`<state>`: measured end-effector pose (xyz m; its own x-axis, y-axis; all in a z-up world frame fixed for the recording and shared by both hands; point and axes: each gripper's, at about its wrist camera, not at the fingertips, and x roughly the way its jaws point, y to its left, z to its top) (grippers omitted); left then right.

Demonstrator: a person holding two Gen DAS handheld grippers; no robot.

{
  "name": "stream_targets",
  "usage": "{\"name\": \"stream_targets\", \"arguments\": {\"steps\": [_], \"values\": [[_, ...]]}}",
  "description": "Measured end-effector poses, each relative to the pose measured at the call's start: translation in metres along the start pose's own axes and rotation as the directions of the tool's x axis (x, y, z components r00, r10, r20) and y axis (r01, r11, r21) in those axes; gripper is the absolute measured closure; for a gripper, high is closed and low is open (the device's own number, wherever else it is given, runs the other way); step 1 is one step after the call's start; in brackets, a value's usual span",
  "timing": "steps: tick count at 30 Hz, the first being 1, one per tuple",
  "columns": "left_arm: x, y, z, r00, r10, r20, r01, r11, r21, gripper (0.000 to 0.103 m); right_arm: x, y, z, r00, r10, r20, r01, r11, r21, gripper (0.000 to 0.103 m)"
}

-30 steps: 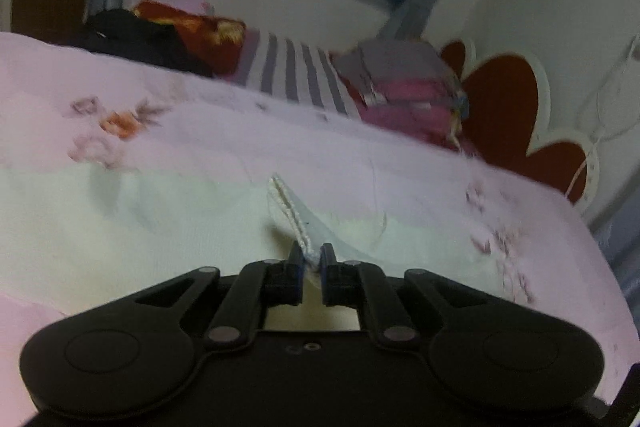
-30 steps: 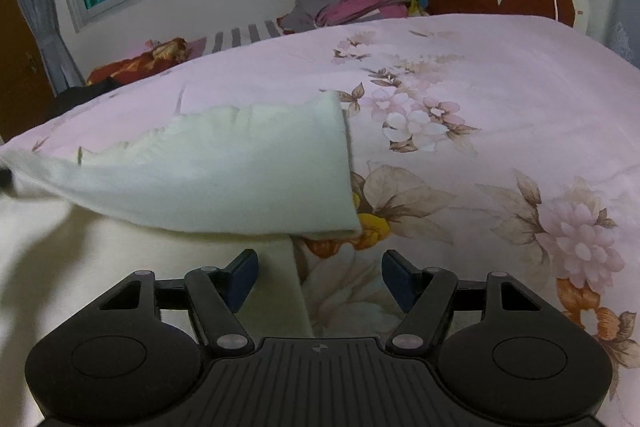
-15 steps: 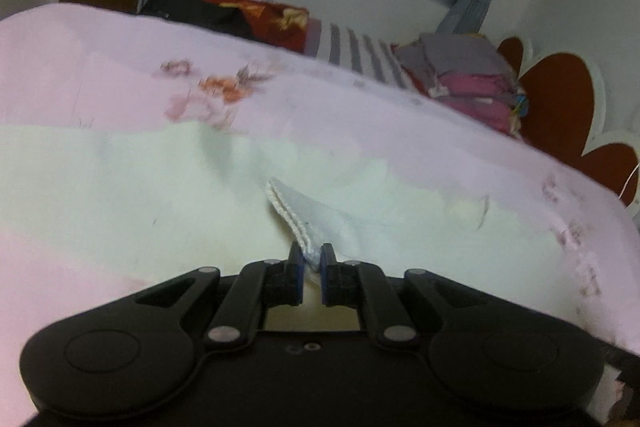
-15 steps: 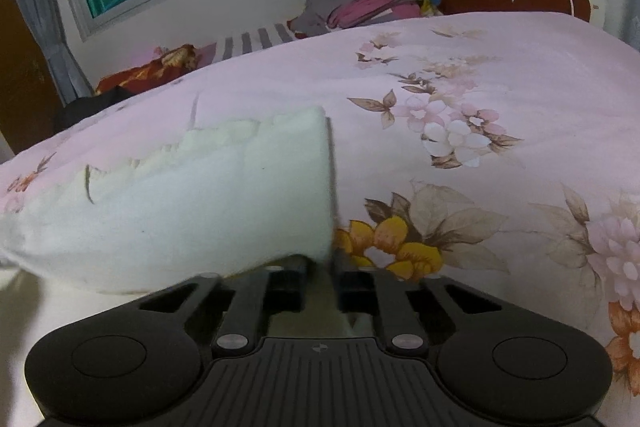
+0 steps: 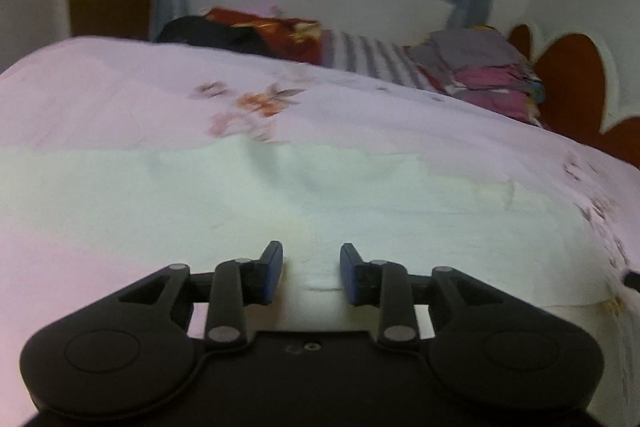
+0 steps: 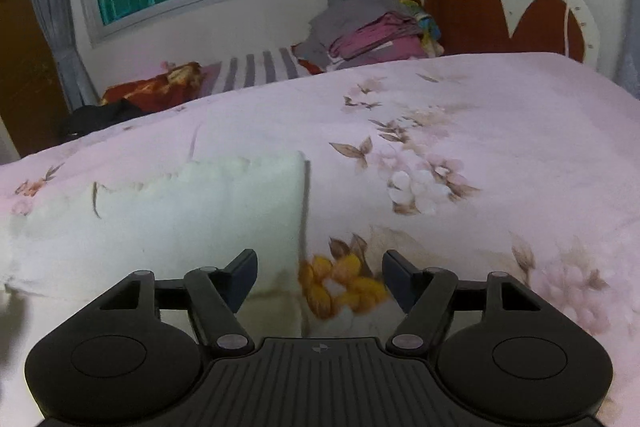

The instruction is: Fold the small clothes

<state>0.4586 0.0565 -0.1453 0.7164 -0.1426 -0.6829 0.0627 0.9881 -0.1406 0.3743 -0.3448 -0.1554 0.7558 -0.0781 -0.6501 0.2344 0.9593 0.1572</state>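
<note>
Now, from the left wrist, the left tool [image 5: 311, 273] hangs released, jaws apart over the cream garment [image 5: 280, 203], which lies flat on the pink floral bed [image 5: 120, 99]. From the right wrist, the right tool [image 6: 319, 279] is likewise released, straddling the garment's right edge [image 6: 200, 211] where it meets the bedspread. One fold looks laid down; the next move calls for regrasping an edge or corner to fold across.

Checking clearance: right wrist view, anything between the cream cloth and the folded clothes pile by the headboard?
Only bare pink floral bedsheet between cream cloth and folded clothes pile, per right wrist view.
</note>
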Motion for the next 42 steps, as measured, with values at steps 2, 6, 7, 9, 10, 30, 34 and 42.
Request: {"name": "stream_targets", "arguments": {"steps": [2, 6, 7, 9, 10, 30, 34, 42], "values": [[0.006, -0.013, 0.003, 1.000, -0.031, -0.004, 0.031, 0.999, 0.023, 0.072, 0.016, 0.001, 0.008, 1.000, 0.012, -0.020, -0.011, 1.000, 0.017, 0.034], [0.029, -0.034, 0.007, 0.999, -0.039, -0.010, 0.039, 0.997, 0.070, 0.072, 0.050, 0.007, 0.020, 0.998, 0.039, -0.048, -0.038, 0.999, 0.034, 0.034], [0.035, -0.034, 0.007, 0.999, -0.037, -0.021, 0.039, 0.997, 0.065, 0.072, 0.059, 0.008, 0.024, 0.998, 0.043, -0.055, -0.041, 0.999, 0.036, 0.034], [0.045, -0.031, 0.005, 0.998, -0.031, -0.048, 0.032, 0.999, 0.037, 0.072, 0.077, 0.009, 0.031, 0.996, 0.051, -0.070, -0.047, 0.998, 0.048, 0.036], [0.048, -0.028, 0.005, 0.998, -0.024, -0.056, 0.025, 0.999, 0.027, 0.072, 0.087, 0.010, 0.035, 0.995, 0.054, -0.079, -0.050, 0.997, 0.059, 0.039], [0.051, -0.028, 0.000, 0.999, -0.006, -0.053, 0.008, 0.999, 0.037, 0.041, 0.093, 0.019, 0.050, 0.999, -0.045, 0.005, 0.045, 0.998, 0.032, 0.071], [0.060, -0.023, -0.002, 0.996, 0.017, -0.083, -0.016, 1.000, 0.017, 0.038, 0.088, 0.043, 0.039, 1.000, -0.021, 0.006, 0.022, 0.997, -0.073, 0.042], [0.053, -0.013, 0.004, 0.992, 0.017, -0.122, -0.020, 1.000, -0.019, 0.038, 0.082, 0.041, 0.030, 0.996, -0.071, -0.046, 0.068, 0.996, -0.054, 0.042]]}}
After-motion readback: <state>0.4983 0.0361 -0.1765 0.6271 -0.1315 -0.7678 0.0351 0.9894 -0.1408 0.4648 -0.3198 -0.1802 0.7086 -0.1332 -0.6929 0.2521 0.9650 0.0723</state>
